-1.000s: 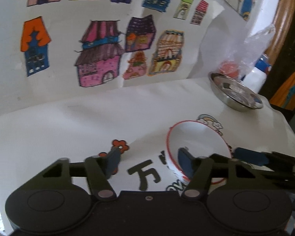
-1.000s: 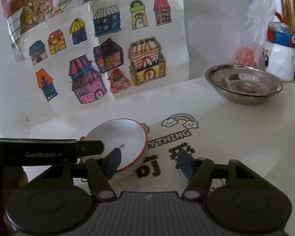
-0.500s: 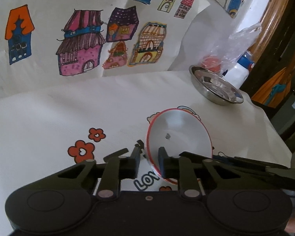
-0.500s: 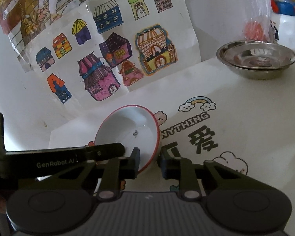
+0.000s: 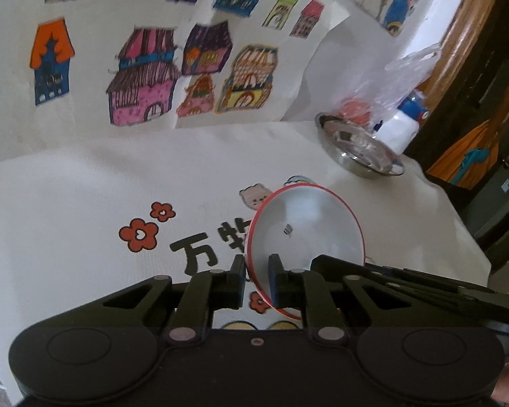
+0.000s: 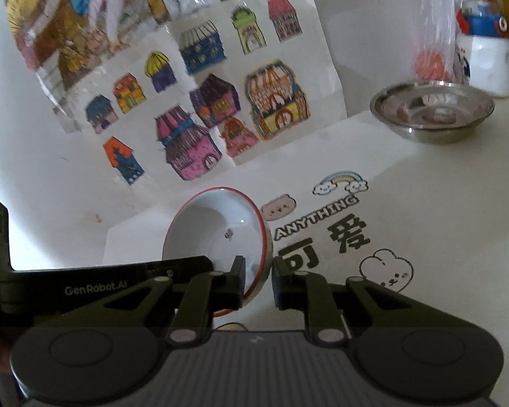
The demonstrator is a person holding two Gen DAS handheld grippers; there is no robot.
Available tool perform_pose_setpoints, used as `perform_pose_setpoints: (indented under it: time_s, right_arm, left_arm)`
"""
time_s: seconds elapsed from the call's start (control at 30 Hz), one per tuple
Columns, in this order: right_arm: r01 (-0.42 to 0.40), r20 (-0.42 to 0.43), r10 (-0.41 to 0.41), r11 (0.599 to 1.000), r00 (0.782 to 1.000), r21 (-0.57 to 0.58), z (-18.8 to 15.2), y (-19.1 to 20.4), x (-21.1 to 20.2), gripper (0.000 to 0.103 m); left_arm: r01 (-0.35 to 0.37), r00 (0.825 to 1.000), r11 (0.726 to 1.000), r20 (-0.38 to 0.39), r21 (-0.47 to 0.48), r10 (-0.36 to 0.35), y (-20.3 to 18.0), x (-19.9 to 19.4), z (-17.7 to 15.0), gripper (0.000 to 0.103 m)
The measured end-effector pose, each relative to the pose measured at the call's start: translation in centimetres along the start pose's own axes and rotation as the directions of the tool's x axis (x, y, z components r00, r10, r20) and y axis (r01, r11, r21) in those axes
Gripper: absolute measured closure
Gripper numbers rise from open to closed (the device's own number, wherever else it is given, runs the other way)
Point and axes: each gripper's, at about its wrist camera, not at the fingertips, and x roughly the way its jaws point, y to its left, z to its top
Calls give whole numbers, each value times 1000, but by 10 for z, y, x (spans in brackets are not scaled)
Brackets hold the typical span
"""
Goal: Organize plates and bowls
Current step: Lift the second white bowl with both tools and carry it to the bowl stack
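Both claws pinch the red-rimmed bowl point(image 5: 305, 237): left claw point(image 5: 257, 273) on its left rim, right claw point(image 6: 258, 273) on its right, bowl tipped up off the tabletop point(image 5: 68, 203). Step: carrying. Next, prob.: move it fwd-right to the steel dish point(image 6: 432, 110), level it.

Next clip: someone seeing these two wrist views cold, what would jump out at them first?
A white bowl with a red rim, held tilted above the printed tablecloth, with the left claw and the right claw each pinching its rim from opposite sides. Behind it, bright drawings of houses lean against the wall. At the far right of the table sits a steel bowl, in front of a clear plastic bag.
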Motion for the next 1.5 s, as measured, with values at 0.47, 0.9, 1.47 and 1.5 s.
perform_pose_setpoints:
  time_s: [0.47,0.9,1.47,1.5]
  right_arm:
    - [-5,60,8,999,998,-49,-25,41,-82,85]
    - [10,39,-5,994,999,-109,-70,68,-125,84]
    - [19,-48,-25,991,999,-129,-103,74,-129,82]
    - [19,-52,-26,991,998,-131,-104,74,-128,81]
  left_arm:
    - [19,999,999,47,44,-21,-37,-81,-31,88]
    - [11,999,998,51,59,-14,-47,-128,-73,88]
    - [-1,1000,999,-20,41,1,-42,-131,-108,87]
    - [-1,1000,999,-28,40,2,-42,-130,-109,86]
